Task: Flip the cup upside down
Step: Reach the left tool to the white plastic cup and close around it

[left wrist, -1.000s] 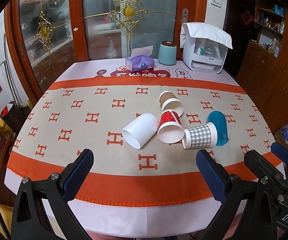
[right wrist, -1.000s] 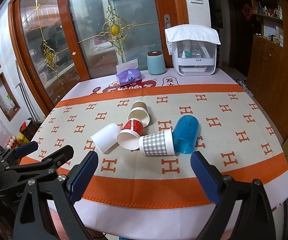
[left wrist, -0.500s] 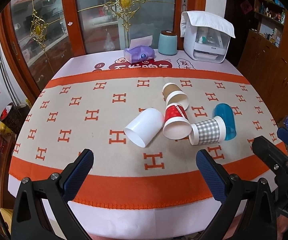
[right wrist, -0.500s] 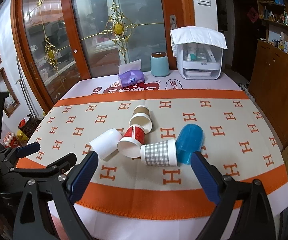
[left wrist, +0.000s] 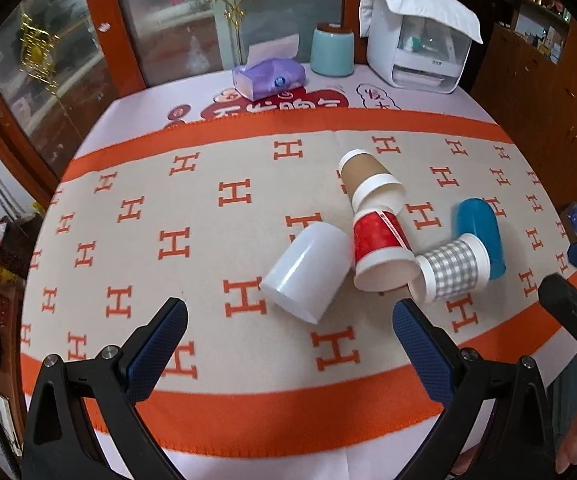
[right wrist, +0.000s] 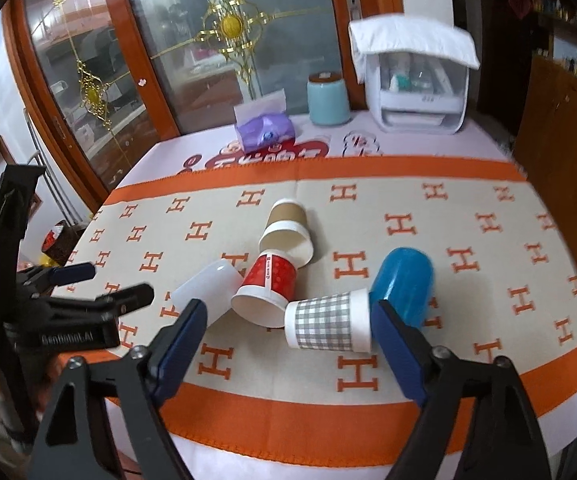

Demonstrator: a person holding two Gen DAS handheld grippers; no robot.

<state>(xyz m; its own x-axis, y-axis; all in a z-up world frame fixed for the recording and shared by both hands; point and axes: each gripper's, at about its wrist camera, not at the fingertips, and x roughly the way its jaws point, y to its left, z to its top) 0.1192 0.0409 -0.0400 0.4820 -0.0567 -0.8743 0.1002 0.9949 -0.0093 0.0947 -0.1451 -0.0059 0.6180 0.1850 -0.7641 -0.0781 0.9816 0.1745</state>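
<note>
white cup (left wrist: 307,272): on its side, centre of cloth (left wrist: 208,220), mouth toward 7 o'clock in left view; touches red cup at its 3 o'clock
red cup (left wrist: 380,252): on its side, mouth toward 6 o'clock, base tucked under brown cup's rim
brown cup (left wrist: 368,178): on its side at 12 o'clock of the cluster
check cup (right wrist: 328,322): on its side, mouth end against blue cup; sits between right claw's fingers in right view, not gripped
blue cup (right wrist: 402,280): plastic, on its side at 3 o'clock of the cluster
left claw (left wrist: 288,344): jaws wide apart, holding nothing, short of white cup
right claw (right wrist: 288,340): jaws wide apart, holding nothing, lined up near check cup
handling: paper cups likely very light, thin-walled, crush under a hard pinch; will roll and nudge neighbours. Plastic ones likely stiffer but slicker
grip: judged best across the body mid-wall, gentle squeeze, lift clear of neighbours, rotate mouth down, set on cloth
risk: cups touch each other, so one finger may push a neighbour off line
</note>
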